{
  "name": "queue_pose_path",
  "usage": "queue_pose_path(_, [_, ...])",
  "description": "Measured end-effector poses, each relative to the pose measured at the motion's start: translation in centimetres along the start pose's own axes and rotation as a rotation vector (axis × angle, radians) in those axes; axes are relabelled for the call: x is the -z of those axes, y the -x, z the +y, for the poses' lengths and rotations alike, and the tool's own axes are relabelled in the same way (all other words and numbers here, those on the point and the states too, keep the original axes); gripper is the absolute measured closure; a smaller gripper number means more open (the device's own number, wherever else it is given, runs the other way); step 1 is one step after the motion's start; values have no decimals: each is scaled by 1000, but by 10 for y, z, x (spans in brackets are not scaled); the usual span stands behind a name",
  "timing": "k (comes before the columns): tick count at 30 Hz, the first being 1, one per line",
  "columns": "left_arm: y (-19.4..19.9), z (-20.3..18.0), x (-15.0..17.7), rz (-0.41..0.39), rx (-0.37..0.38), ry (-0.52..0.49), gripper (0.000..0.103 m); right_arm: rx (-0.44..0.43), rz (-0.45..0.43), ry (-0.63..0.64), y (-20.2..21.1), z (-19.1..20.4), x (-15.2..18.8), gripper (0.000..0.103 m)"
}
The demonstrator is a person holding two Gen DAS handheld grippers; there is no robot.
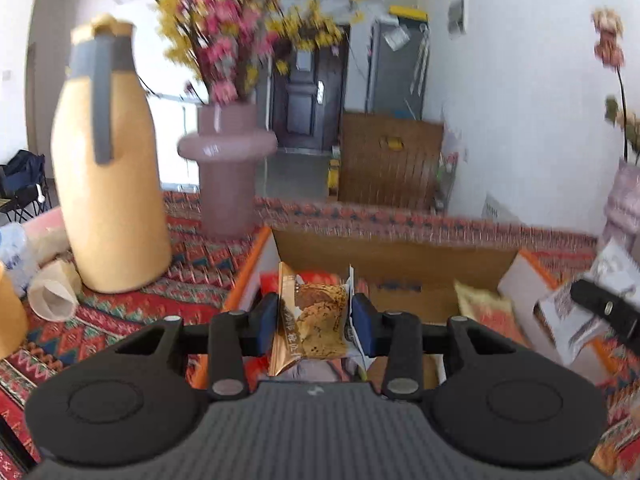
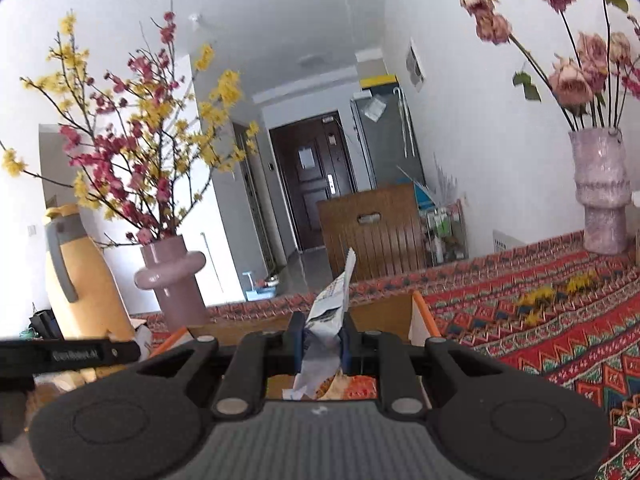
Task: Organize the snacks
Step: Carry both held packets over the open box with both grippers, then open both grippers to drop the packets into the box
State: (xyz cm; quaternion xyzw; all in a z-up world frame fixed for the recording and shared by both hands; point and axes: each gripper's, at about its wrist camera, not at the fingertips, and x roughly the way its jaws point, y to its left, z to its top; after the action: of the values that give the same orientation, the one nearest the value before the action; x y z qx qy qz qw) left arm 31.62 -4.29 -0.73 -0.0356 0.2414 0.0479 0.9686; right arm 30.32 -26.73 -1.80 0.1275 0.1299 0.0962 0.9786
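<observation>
On my far left stands the yellow jug [image 1: 108, 168], then the pink vase [image 1: 228, 168] on the patterned cloth [image 1: 192, 280]. My left tongs [image 1: 316, 322] are clamped on a cookie packet [image 1: 316, 316], held over the open box [image 1: 400, 264]. My right tongs [image 2: 322, 344] pinch a crumpled white wrapper [image 2: 330, 312] above that box's far edge [image 2: 384, 312].

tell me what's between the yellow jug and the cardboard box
In the left wrist view, the pink vase stands between the yellow jug and cardboard box.
</observation>
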Motion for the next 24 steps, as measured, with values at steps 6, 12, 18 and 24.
queue_pose_path(6, [-5,1,5,5,-25,-7,62,17,35,32,-9,5,9,86])
queue_pose_path(12, [-5,6,7,-6,-49,22,51,36,61,30,-15,4,14,82])
queue_pose_path(18, [2,11,7,-58,-76,50,2,47,51,2,-11,-2,14,16])
queue_pose_path(24, [7,13,6,-81,-90,72,0,60,0,-8,0,-1,11,0])
